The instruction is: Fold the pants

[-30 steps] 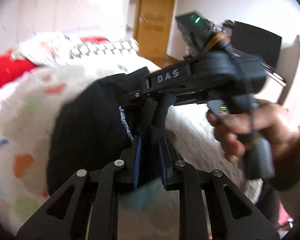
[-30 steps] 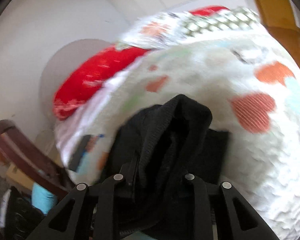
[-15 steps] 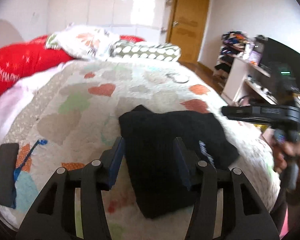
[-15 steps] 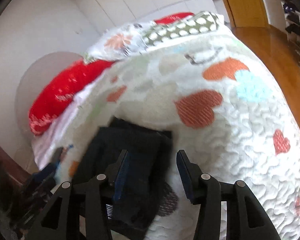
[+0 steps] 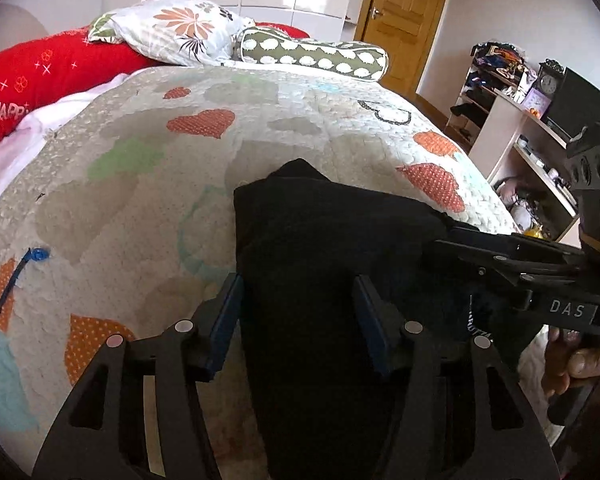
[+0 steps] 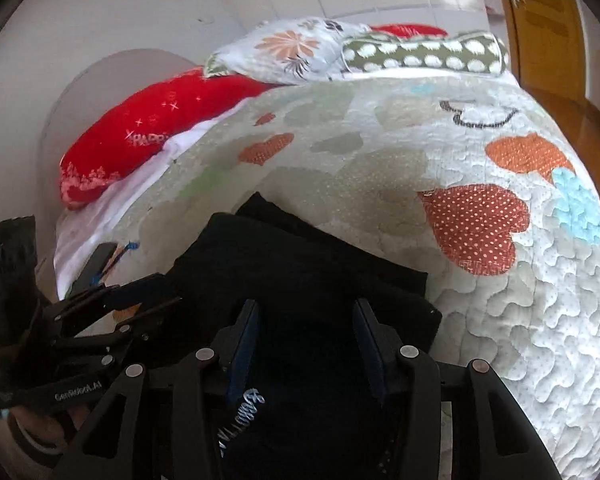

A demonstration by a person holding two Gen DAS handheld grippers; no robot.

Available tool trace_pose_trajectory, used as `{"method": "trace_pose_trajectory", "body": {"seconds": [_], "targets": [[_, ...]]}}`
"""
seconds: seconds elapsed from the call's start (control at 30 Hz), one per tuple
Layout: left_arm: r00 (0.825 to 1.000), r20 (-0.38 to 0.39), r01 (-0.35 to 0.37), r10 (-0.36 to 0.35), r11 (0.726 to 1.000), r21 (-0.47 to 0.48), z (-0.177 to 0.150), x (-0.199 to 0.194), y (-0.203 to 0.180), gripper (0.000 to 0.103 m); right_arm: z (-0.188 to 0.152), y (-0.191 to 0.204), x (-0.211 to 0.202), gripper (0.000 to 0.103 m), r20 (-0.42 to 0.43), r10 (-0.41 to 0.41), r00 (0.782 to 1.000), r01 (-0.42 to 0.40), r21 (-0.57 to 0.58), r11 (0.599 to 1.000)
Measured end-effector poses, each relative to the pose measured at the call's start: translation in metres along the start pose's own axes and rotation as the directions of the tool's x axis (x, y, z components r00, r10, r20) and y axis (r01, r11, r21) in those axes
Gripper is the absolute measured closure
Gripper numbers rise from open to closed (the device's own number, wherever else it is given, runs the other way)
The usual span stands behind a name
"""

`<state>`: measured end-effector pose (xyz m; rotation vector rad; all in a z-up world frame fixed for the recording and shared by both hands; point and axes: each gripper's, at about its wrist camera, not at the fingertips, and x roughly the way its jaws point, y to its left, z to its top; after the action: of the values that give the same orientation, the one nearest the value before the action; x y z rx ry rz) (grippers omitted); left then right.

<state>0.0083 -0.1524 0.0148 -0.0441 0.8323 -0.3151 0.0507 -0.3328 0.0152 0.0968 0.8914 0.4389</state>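
While the black pants lie folded on our quilt, left gripper has just been opening (nothing pinched); right gripper jaws are spread too.

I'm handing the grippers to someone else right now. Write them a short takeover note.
Left gripper: open, jaws just widened, black pants below and between the fingers, not pinched.
Right gripper: open over the pants' near end with the white lettering; nothing held.
Pants: a folded black bundle lying on the heart-patterned quilt, near the bed's front edge.
Done: pants folded and released.
Left: probably only to check the fold is neat, square up any stray edge, then withdraw both grippers.
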Motion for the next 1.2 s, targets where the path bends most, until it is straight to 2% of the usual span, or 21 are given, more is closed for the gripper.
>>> {"method": "trace_pose_trajectory", "body": {"seconds": [0.2,0.47,0.73,1.0,1.2], "targets": [[1.0,-0.026,-0.014,0.013,1.0,-0.014,0.007,-0.006,0.001,0.046,0.005,0.007,-0.019,0.057,0.005,-0.016,1.0,0.016,0.031,0.999],[1.0,0.0,-0.028,0.028,1.0,-0.01,-0.001,-0.03,-0.008,0.046,-0.016,0.023,-0.053,0.057,0.018,-0.024,1.0,0.024,0.004,1.0],[0.999,0.004,-0.04,0.04,0.999,-0.012,-0.015,-0.042,-0.013,0.046,-0.035,0.032,-0.05,0.057,-0.007,-0.013,1.0,0.013,0.012,1.0],[0.999,-0.011,-0.041,0.041,0.999,-0.014,-0.03,-0.039,-0.016,0.046,-0.059,0.029,-0.045,0.057,-0.022,-0.063,0.998,0.063,0.012,0.998],[0.997,0.008,-0.081,0.081,0.996,0.031,-0.035,-0.036,-0.024,0.044,-0.069,0.018,-0.045,0.056,-0.021,-0.082,0.996,0.083,0.037,0.996]]}}
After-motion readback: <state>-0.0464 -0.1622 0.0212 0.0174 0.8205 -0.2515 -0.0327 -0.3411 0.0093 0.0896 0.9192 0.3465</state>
